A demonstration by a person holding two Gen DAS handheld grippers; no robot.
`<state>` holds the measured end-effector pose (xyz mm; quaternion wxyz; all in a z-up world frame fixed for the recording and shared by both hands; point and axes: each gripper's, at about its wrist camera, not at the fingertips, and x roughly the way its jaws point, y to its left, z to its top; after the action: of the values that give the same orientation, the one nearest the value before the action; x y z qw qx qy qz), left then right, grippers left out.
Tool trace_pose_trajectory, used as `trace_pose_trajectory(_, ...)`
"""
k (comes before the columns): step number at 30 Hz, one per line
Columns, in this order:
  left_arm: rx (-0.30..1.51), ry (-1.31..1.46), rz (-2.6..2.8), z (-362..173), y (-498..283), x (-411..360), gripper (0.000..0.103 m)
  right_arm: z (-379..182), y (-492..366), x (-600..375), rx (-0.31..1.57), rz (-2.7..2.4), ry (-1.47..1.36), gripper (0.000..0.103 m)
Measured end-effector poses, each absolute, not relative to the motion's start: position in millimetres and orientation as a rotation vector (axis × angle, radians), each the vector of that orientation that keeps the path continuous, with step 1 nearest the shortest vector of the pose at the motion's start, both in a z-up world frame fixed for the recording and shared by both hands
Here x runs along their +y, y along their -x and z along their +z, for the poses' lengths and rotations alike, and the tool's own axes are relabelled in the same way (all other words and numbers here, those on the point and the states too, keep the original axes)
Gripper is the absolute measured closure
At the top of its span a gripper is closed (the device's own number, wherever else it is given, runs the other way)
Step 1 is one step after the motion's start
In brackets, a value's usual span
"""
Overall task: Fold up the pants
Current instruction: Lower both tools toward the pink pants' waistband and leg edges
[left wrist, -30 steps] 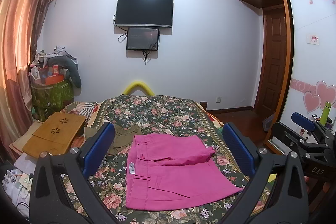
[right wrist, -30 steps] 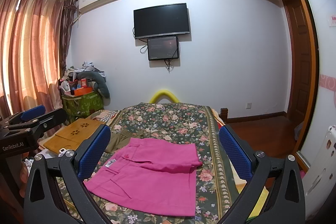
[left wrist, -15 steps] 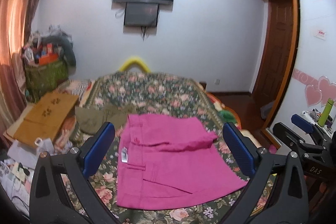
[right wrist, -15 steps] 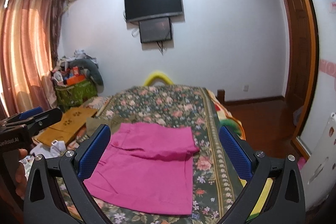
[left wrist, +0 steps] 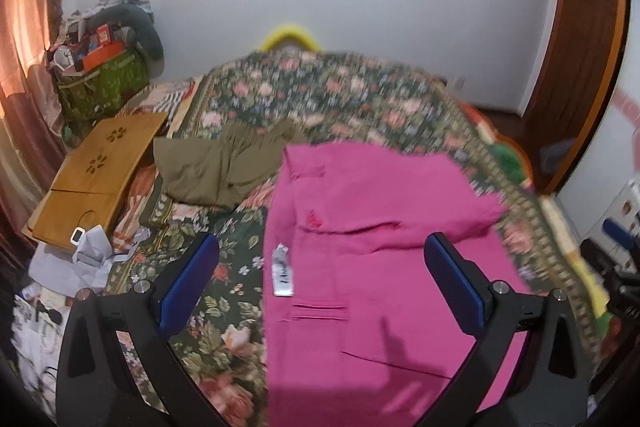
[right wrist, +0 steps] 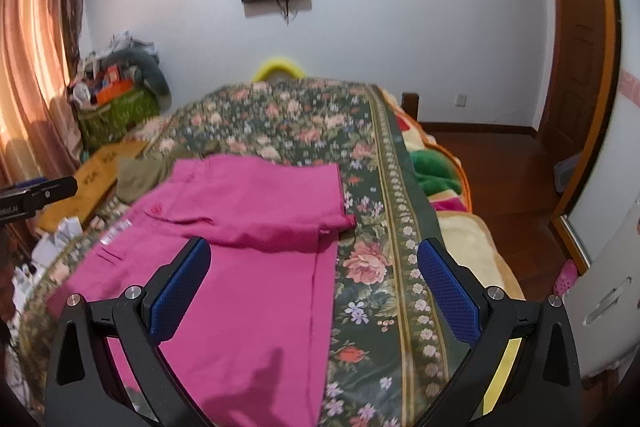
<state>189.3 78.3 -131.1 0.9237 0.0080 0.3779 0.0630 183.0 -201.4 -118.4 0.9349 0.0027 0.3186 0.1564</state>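
Observation:
Bright pink pants (left wrist: 372, 239) lie partly folded on the floral bedspread (left wrist: 320, 99), with a folded layer on the far part and a white tag (left wrist: 282, 275) near the left edge. They also show in the right wrist view (right wrist: 248, 259). My left gripper (left wrist: 320, 279) is open and empty, above the pants' left half. My right gripper (right wrist: 312, 283) is open and empty, above the pants' right edge. The left gripper's body (right wrist: 36, 195) shows at the left of the right wrist view.
Olive-green pants (left wrist: 224, 159) lie crumpled to the left of the pink ones. A wooden lap tray (left wrist: 100, 163) and loose papers (left wrist: 80, 255) sit at the bed's left. A cluttered green basket (left wrist: 100, 83) stands by the curtain. Blankets (right wrist: 440, 179) hang off the bed's right side.
Both grippers have tilted down and moved closer over the pink pants, which now fill more of both views. Both stay open and empty. The pants have not moved.

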Motion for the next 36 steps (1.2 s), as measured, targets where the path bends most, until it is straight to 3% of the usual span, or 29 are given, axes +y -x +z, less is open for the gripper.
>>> trace_pose_trajectory(3, 0.839, -0.016, 0.125, -150, -210, 85, 0.0, -128, -196, -201, 0.678, 0.321, 0.035, 0.012)
trace_pose_trajectory(5, 0.887, -0.029, 0.119, -161, -223, 93, 0.0, -135, -206, -202, 0.704, 0.333, 0.04, 0.012)
trace_pose_trajectory(14, 1.041, 0.002, 0.037, -204, -272, 104, 0.028, -162, -253, -194, 0.839, 0.441, 0.039, 0.033)
trace_pose_trajectory(18, 1.086, -0.002, 0.006, -213, -287, 108, 0.046, -177, -277, -189, 0.928, 0.513, 0.011, 0.056)
trace_pose_trajectory(22, 1.137, 0.031, -0.032, -224, -297, 113, 0.056, -191, -292, -183, 1.005, 0.55, 0.005, 0.056)
trace_pose_trajectory(32, 1.231, 0.054, -0.092, -251, -312, 116, 0.057, -214, -322, -167, 1.1, 0.594, 0.064, 0.06)
trace_pose_trajectory(36, 1.236, 0.129, -0.106, -256, -314, 123, 0.058, -220, -324, -162, 1.113, 0.595, 0.098, 0.076)
